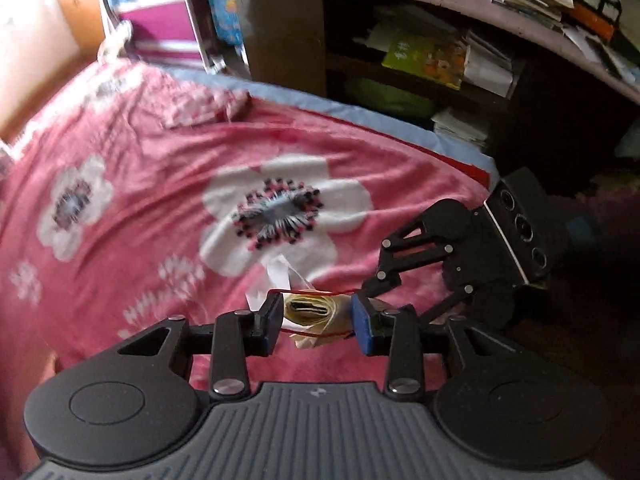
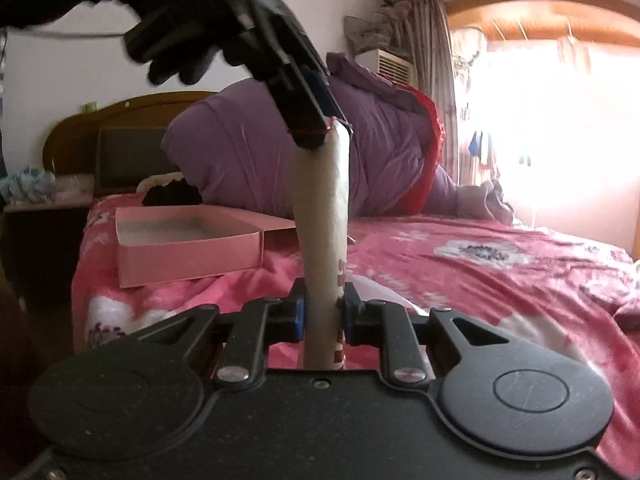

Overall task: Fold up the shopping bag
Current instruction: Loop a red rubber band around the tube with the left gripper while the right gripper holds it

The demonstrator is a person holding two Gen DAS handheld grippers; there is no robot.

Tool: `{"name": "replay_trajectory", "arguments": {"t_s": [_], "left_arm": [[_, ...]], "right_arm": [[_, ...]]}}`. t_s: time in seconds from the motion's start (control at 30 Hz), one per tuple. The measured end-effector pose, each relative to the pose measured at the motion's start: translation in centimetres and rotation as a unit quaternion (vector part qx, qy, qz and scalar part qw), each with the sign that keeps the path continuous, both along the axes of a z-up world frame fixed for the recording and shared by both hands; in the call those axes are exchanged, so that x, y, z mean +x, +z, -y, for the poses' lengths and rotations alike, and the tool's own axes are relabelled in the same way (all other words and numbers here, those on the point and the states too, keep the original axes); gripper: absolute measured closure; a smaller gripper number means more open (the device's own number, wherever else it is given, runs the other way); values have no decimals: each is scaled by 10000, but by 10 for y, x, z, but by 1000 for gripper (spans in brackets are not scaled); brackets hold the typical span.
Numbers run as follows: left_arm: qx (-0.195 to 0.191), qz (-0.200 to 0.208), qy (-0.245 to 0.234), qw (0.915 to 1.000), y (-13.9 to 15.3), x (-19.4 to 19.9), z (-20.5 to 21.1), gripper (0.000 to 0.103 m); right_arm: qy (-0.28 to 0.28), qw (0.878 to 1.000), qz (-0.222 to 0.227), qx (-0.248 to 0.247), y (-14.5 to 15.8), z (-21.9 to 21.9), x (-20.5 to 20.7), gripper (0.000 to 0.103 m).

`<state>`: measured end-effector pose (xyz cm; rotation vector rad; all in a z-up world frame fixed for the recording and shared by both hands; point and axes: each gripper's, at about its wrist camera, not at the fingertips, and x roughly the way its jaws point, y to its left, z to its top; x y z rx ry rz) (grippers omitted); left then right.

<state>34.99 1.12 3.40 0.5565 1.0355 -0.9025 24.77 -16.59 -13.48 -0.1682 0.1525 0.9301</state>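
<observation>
The cream plastic shopping bag, rolled into a long tight tube, is held in the air above the bed's pink flowered blanket. The right gripper has its jaws clamped on the tube's lower part. The left gripper has its jaws spread apart, stretching a thin red rubber band around the tube's upper end, which sits between them. An open pink cardboard box lies on the bed, well apart.
</observation>
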Motion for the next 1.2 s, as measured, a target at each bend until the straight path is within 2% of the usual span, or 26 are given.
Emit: {"name": "replay_trajectory", "arguments": {"t_s": [0.1,0.2,0.27,0.37,0.43,0.53,0.63,0.73,0.8,0.93,1.13,1.2], "left_arm": [[215,-286,-62,9993,-4,9,-1,65],[176,-298,-166,9993,-5,11,-3,64],[308,-313,-147,9989,-10,13,-5,64],[121,-732,273,9969,-13,25,-17,63],[-42,-1062,587,9926,-16,32,-28,63],[-343,-1592,997,9816,-20,42,-44,63],[-609,-2003,1004,9727,-23,45,-56,63],[-856,-2117,1022,9682,-24,44,-61,63],[-1131,-2146,1057,9644,-26,41,-67,63],[-1306,-2052,954,9653,-26,36,-65,63],[-1567,-1909,799,9657,-26,27,-64,63],[-1677,-1828,772,9657,-28,24,-62,63]], "right_arm": [[10,9999,137,-42,1,-1,-1,85],[113,9996,226,-87,2,-2,-4,85],[21,9997,254,31,3,1,-2,85],[5,9995,310,109,4,4,-2,86],[20,9992,369,177,3,4,-3,86],[11,9986,454,278,3,4,-6,86],[-4,9975,579,415,6,7,-7,87],[72,9970,631,449,8,5,-9,87],[103,9963,398,760,9,10,-5,87],[84,9927,40,1201,8,19,4,86],[244,9884,-183,1488,7,18,5,86],[275,9827,-380,1790,6,20,9,86]]}}
